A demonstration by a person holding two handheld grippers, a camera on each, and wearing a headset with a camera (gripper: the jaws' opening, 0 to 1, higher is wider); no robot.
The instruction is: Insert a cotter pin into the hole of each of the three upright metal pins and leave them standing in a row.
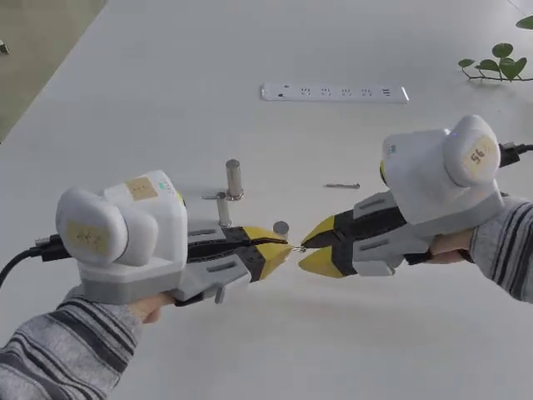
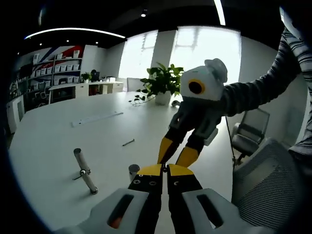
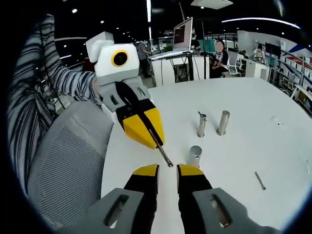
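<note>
1. The left gripper [image 1: 281,248] has its yellow-tipped jaws pressed together on the held cotter pin [image 3: 160,145]. The pin is a thin, straight, dark grey length of wire that juts out from the tips.
2. The right gripper [image 3: 167,171] faces it tip to tip, its jaws parted by a narrow gap. The free end of the wire sits at the mouth of that gap. I cannot tell whether it touches either jaw.
3. Both grippers hang above the white table [image 1: 250,50], just in front of the nearest metal pin [image 1: 281,227], a short silver cylinder with a flat top, standing upright.
4. Farther back, the second metal pin [image 1: 223,213] stands upright with a fitted cotter pin [image 1: 211,197] through it near the top, sticking out sideways.
5. The third metal pin [image 1: 233,178] stands upright just beyond the second, a plain and shiny cylinder.
6. A spare cotter pin [image 1: 342,186] lies flat on the table, well apart from the three cylinders.
</note>
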